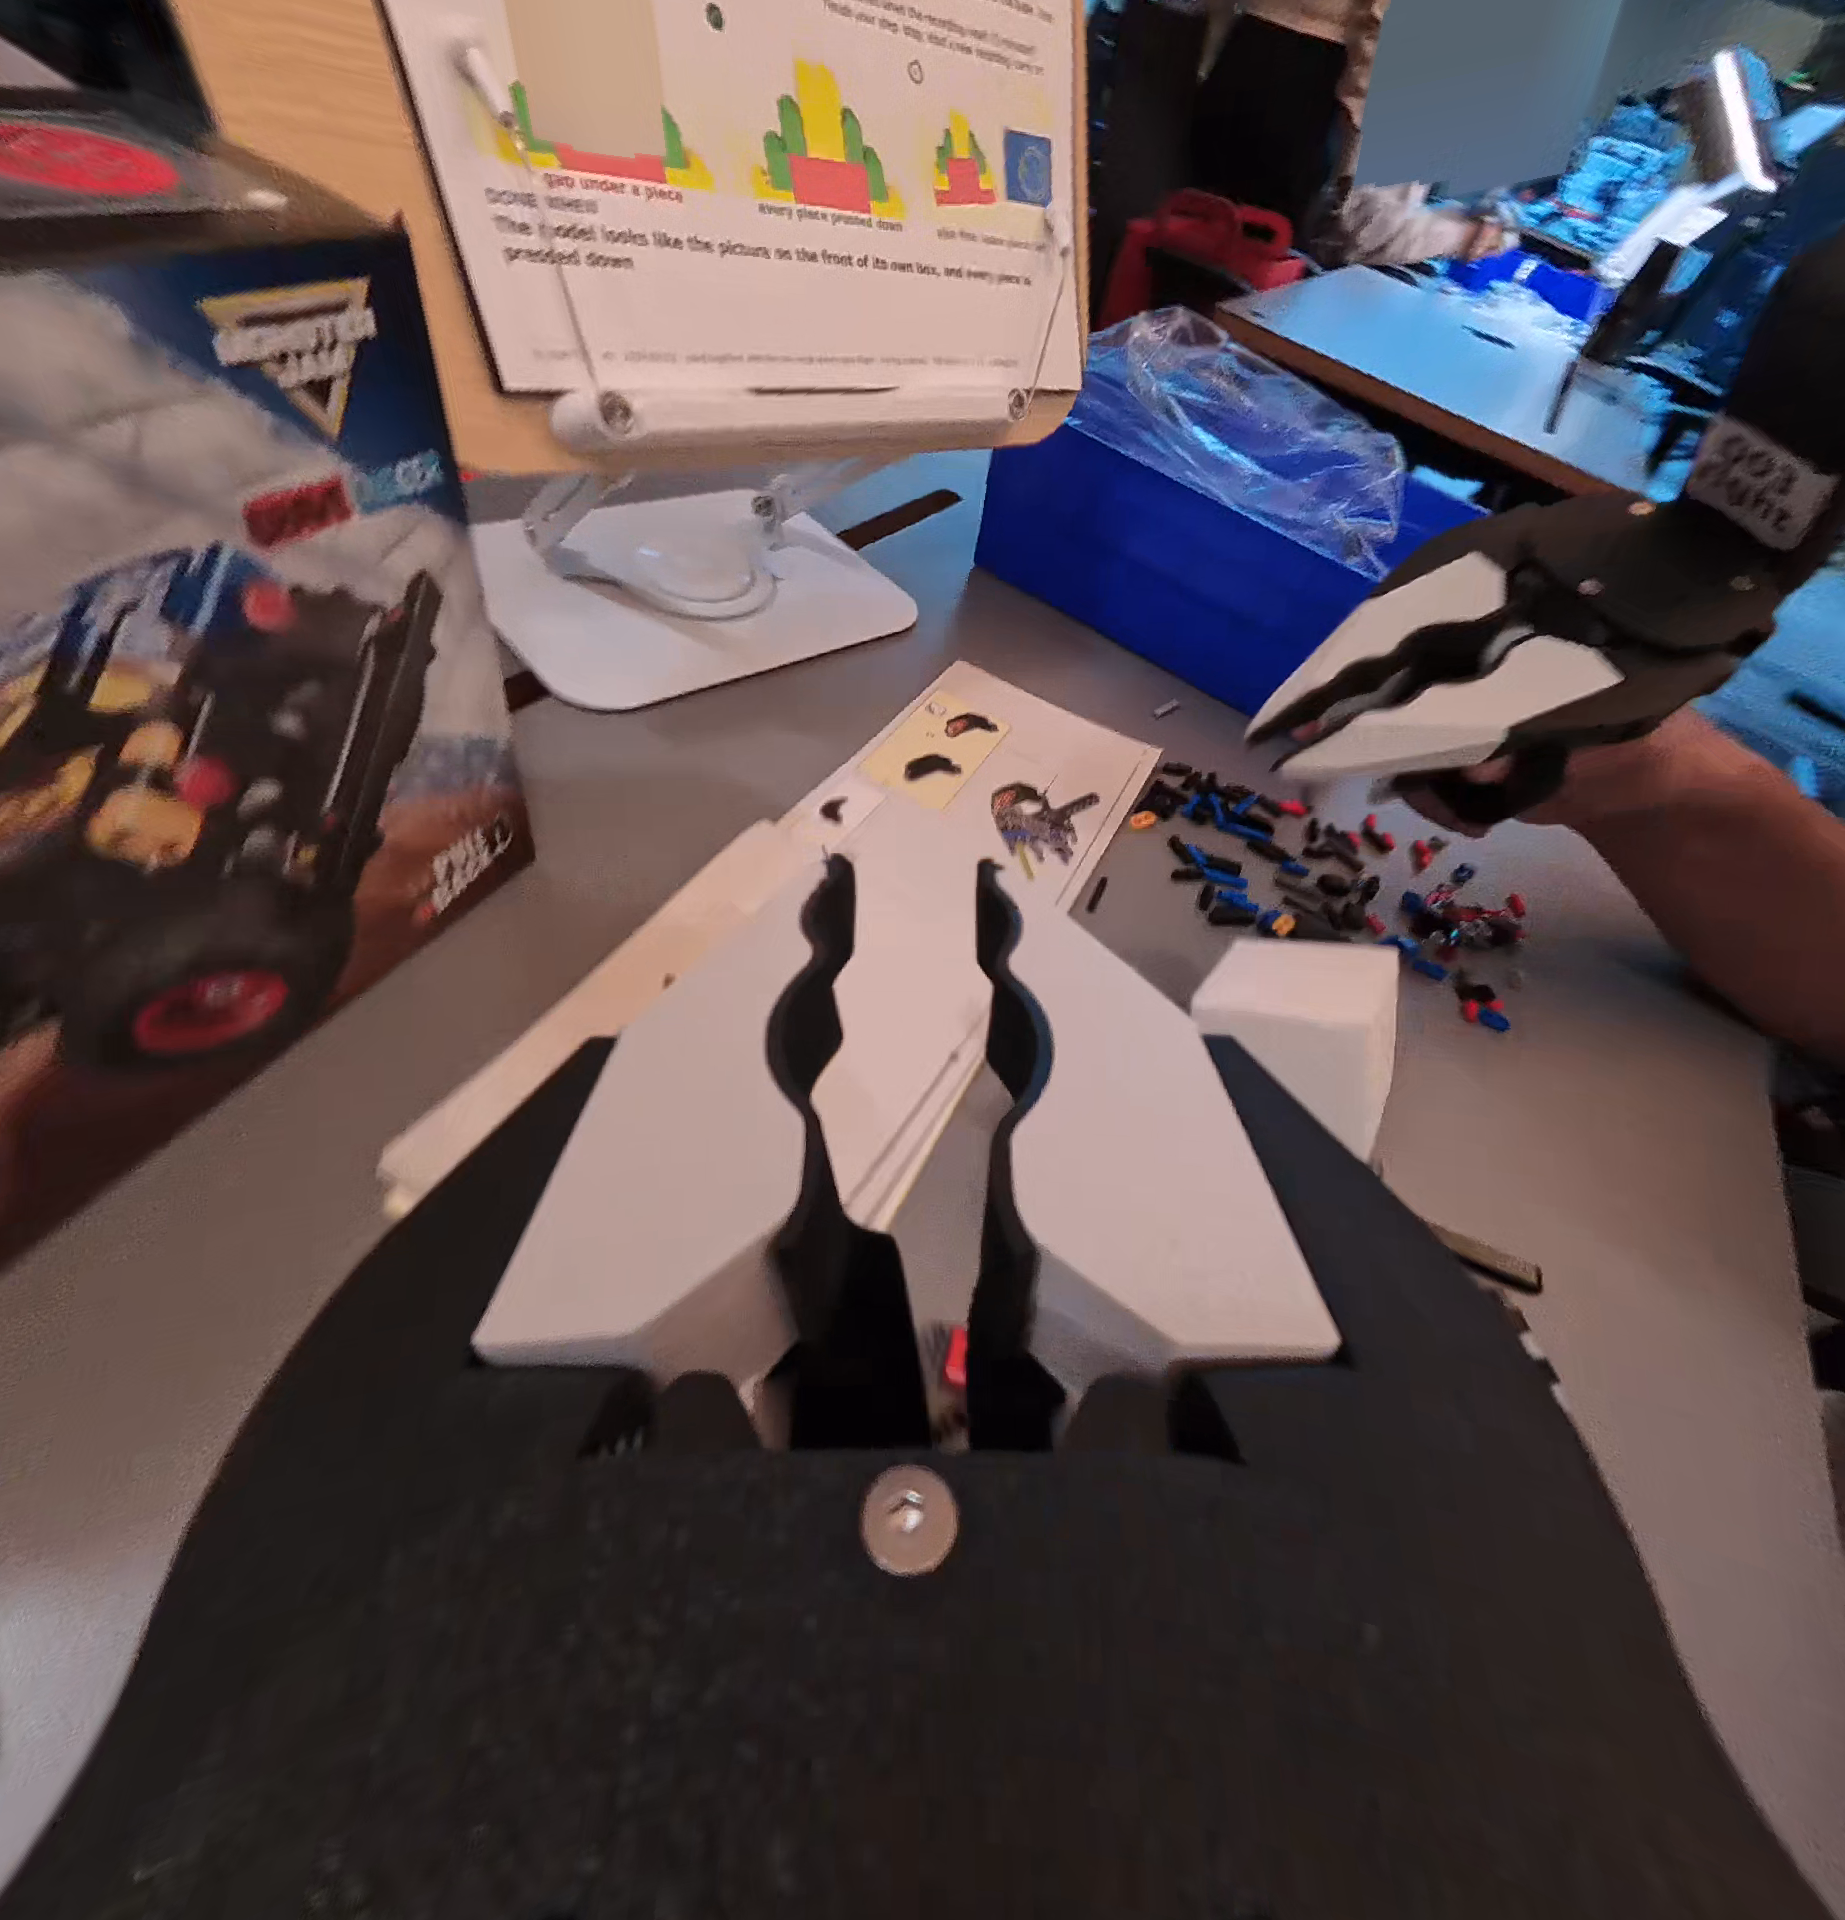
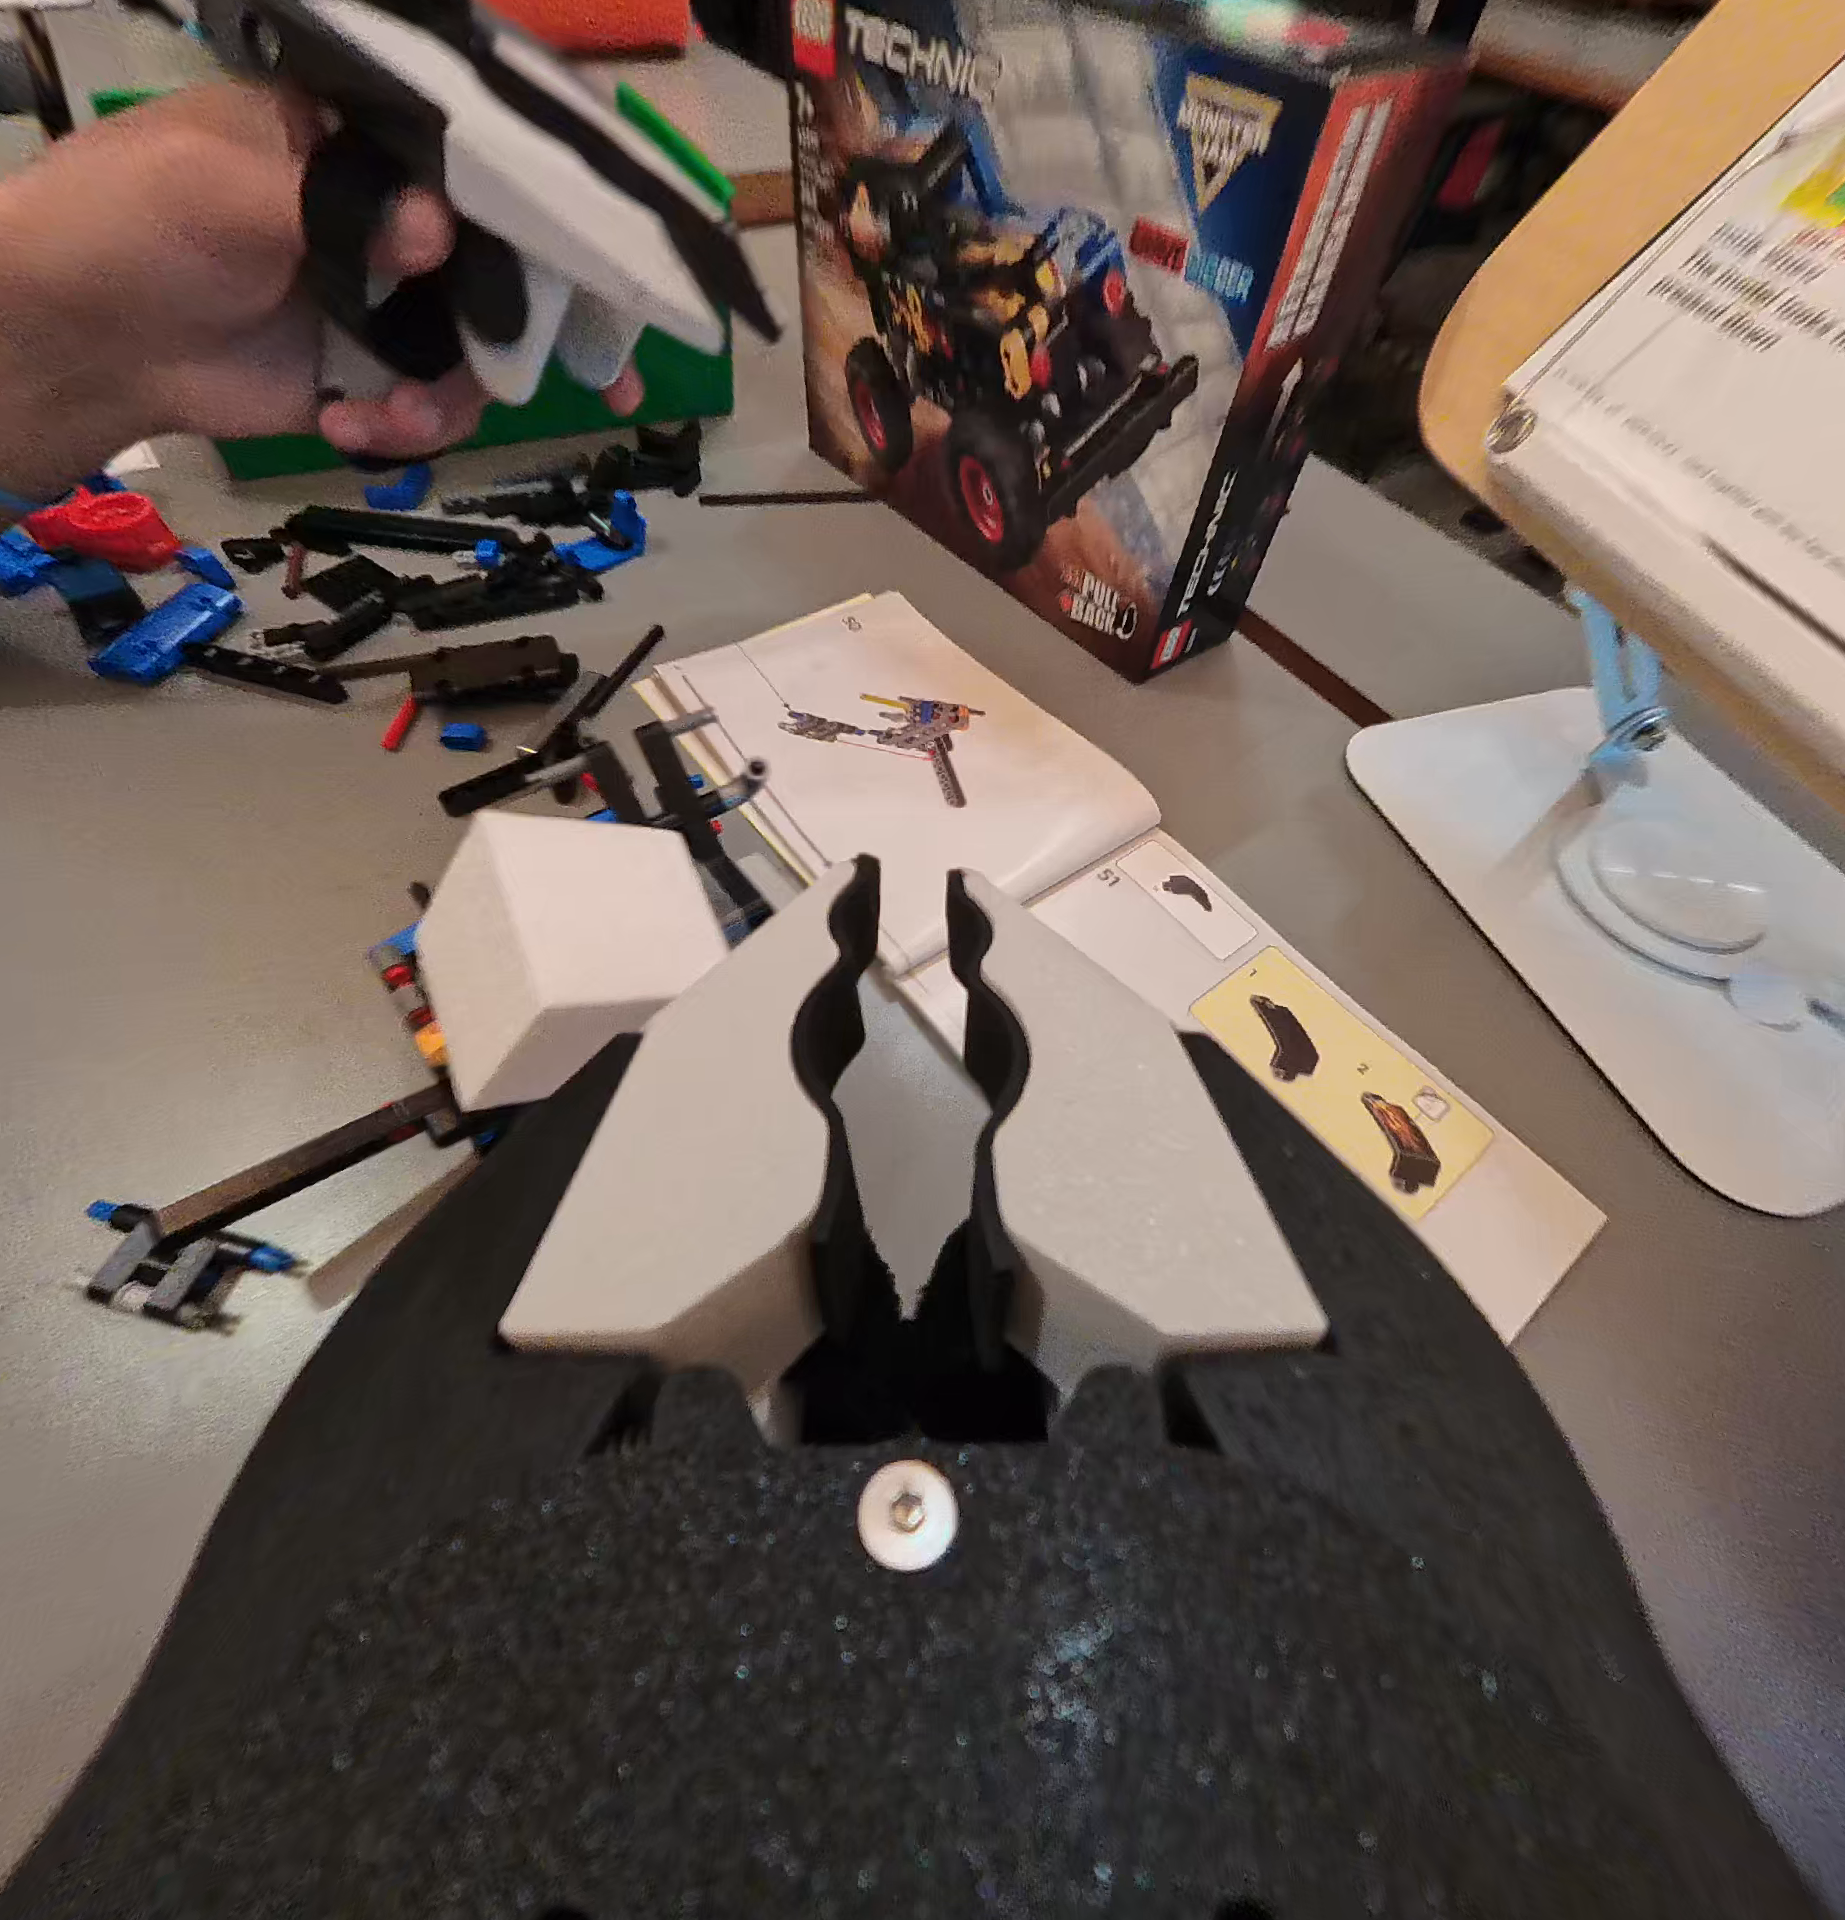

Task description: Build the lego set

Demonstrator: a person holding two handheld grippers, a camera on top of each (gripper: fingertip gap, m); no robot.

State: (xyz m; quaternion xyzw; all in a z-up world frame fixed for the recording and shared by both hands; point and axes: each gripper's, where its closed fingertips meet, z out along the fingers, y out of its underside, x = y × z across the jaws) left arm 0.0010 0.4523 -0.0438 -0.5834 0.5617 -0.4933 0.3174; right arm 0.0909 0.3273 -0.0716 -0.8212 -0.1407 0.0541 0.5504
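Note:
My left gripper [image 1: 913, 878] is open and empty, hovering over the open instruction booklet [image 1: 1001, 790]. My right gripper [image 2: 910, 875] is narrowly open and empty, over the booklet [image 2: 949, 748] near its spine. Loose black, blue and red pieces [image 1: 1271, 852] lie scattered right of the booklet; in the right wrist view they spread across the left [image 2: 430, 582]. A partly built black beam assembly [image 2: 274, 1174] lies beside a white block [image 2: 565, 935]. The right gripper also shows in the left wrist view [image 1: 1271, 743], held in a hand.
The set's box [image 1: 222, 675] stands at the left, also in the right wrist view [image 2: 1053, 312]. A white document stand [image 1: 731, 582] holds a printed sheet. A blue bin [image 1: 1188, 561] with a plastic bag is behind. A green bin [image 2: 544, 416] sits past the pieces.

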